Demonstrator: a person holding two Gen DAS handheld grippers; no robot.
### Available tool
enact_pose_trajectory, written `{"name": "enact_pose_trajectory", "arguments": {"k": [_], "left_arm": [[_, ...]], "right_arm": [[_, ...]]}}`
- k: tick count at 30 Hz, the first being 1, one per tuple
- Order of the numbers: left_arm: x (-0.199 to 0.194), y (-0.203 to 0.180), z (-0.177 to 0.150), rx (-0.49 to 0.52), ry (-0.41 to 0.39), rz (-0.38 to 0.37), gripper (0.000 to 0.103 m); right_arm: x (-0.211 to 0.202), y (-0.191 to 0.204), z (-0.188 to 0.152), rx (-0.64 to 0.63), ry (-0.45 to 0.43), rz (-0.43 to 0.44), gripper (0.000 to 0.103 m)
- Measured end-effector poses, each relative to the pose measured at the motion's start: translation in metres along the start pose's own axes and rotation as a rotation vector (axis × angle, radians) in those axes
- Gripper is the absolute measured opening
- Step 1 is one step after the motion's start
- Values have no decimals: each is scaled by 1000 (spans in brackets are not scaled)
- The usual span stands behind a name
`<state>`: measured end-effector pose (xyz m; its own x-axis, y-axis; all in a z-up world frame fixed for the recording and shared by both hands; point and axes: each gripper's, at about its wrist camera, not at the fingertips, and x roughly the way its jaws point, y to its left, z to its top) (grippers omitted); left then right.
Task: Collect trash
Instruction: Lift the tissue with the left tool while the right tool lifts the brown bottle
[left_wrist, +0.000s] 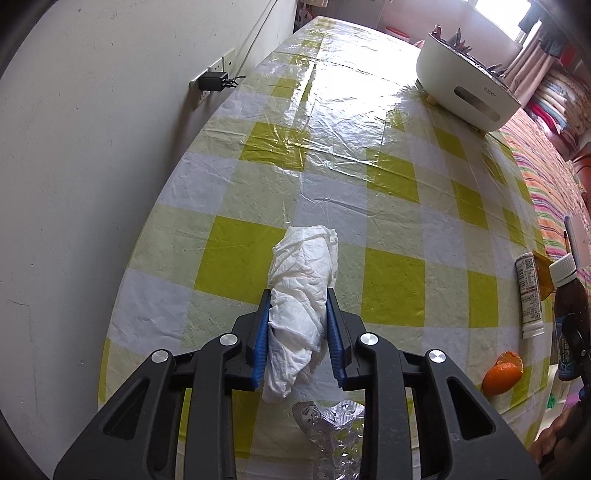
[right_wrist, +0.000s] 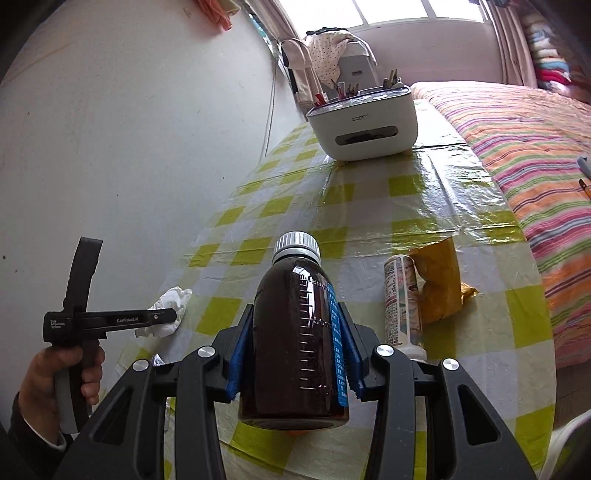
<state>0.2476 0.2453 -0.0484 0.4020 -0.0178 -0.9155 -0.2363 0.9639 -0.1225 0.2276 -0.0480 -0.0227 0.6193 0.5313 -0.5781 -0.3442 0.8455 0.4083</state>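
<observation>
Left wrist view: our left tool (left_wrist: 298, 328) points down at the counter (left_wrist: 399, 221) and has the crumpled tissue (left_wrist: 301, 295) between its blue pads (left_wrist: 260, 343). The pads press on both sides of it, so we call it gripped, narrow gap. The tissue lies on the checked cloth near the wall side, its far end poking out past the fingertips. It's soft and nearly weightless, so it compresses instead of resisting; a hold across the thick middle, as now, looks right (a pinch on a loose corner would likely just unravel it). A crushed foil blister pack (left_wrist: 332, 421) sits just beside the tissue's near end, an orange peel (left_wrist: 504, 374) further right.

Right wrist view: our right tool (right_wrist: 295, 347) is clamped on the brown bottle (right_wrist: 295, 332), pads on the body either side, white cap pointing away. Whether the bottle is clear of the counter we can't tell. It's dark right through, so probably full and heavy, with smooth rigid walls, so slip is the risk; a mid-body grip keeps it balanced. A white tube (right_wrist: 402, 306) and a yellow wrapper (right_wrist: 439, 280) lie to its right, touching each other. The white bin (right_wrist: 364, 122) stands at the far end, well apart.
</observation>
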Motion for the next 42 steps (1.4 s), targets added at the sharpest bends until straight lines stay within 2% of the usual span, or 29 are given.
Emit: {"name": "enact_pose_trajectory", "arguments": {"k": [8,23,42], "left_arm": [[-16,-18,-3,32,-49,-21,26],[-55,-66,-21,130,-185,-60,26],[-89,-124,-60,290,-286,-91,26]], "right_arm": [[-14,-18,-2,77,-23,9,41],[-30,-25,-15,100,-35,9,41],[-51,-25,-31,85,-62,13,41]]}}
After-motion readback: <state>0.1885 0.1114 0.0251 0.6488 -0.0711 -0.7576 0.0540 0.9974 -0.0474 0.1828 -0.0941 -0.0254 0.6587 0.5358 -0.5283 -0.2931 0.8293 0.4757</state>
